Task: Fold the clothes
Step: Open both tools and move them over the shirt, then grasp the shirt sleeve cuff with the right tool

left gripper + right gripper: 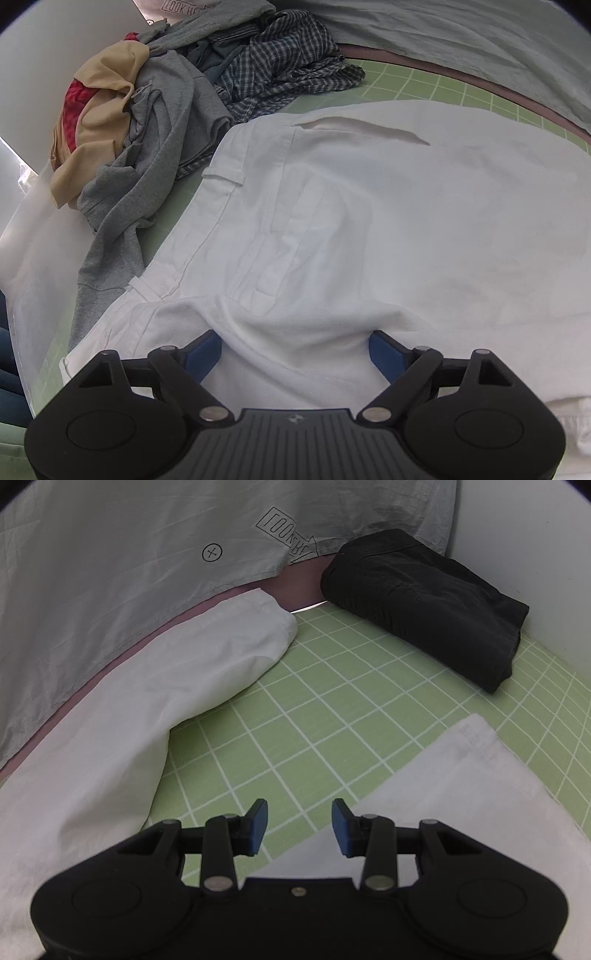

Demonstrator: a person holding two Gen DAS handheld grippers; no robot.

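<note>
A: Where are the white trousers [369, 229]?

B: Spread on the green gridded table [295, 738]. Left gripper [295, 354] tilts steeply down, fingers wide apart, waistband fabric bunched between them, ungripped.

A: Right?

B: Right gripper [299, 827] angles down, fingers partly apart over bare table between the legs.

One white trousers [369, 221]; one folded black garment [424, 602]; one heap of unfolded clothes [166, 110]; two grippers.
</note>
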